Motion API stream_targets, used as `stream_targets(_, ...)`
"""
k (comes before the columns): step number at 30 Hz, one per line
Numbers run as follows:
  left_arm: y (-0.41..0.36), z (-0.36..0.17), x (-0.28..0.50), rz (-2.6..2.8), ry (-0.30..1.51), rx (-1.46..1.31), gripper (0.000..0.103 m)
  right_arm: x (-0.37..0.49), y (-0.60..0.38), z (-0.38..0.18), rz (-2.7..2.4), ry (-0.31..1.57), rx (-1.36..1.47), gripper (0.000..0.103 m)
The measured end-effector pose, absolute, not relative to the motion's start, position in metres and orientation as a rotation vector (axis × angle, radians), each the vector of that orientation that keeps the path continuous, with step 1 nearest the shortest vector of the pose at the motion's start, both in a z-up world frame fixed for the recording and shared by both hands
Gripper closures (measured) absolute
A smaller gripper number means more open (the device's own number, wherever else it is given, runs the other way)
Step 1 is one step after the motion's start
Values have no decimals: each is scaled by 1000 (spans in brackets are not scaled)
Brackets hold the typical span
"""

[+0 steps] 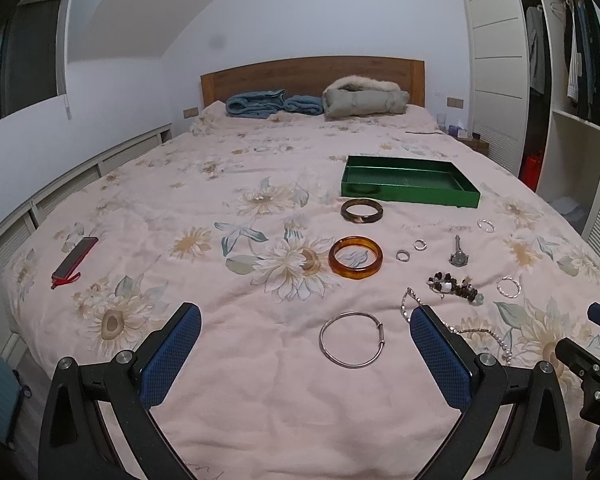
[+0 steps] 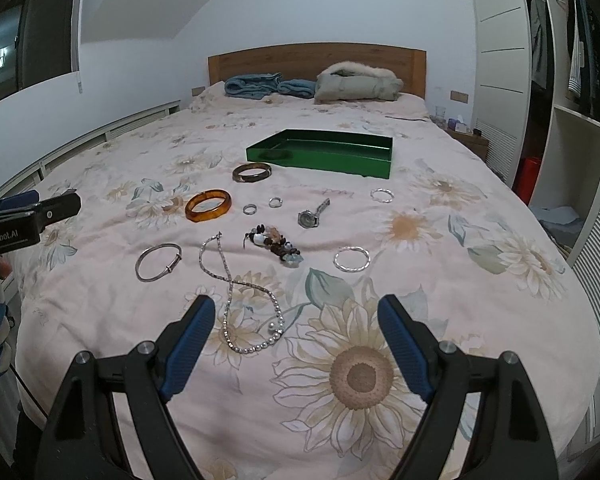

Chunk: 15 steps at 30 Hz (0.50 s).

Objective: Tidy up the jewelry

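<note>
Silver bangle [image 1: 352,339] nearest; green tray [image 1: 410,181] (bracelet inside).

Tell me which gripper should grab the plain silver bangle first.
Left. The silver bangle lies just ahead, between the open left gripper fingers; the right gripper faces the necklace instead.

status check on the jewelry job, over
Left gripper and right gripper open, empty. Jewelry loose on bedspread; green tray holds one bangle. Path clear.

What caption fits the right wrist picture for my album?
Open right claw above a pearl necklace, bangles and green tray on a flowery bed.
</note>
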<state>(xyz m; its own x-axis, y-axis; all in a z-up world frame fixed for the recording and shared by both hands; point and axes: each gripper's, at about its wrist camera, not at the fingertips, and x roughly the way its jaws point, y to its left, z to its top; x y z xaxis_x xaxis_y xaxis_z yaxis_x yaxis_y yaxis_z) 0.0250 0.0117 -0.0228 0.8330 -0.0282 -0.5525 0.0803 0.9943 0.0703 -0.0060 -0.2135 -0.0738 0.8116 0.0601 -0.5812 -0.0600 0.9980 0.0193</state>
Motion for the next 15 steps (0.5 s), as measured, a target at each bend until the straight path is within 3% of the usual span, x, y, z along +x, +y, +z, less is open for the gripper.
stream_targets(15, 5, -32, 38, -95, 621, 85, 0, -2, -228, -66, 23, 599, 41, 20)
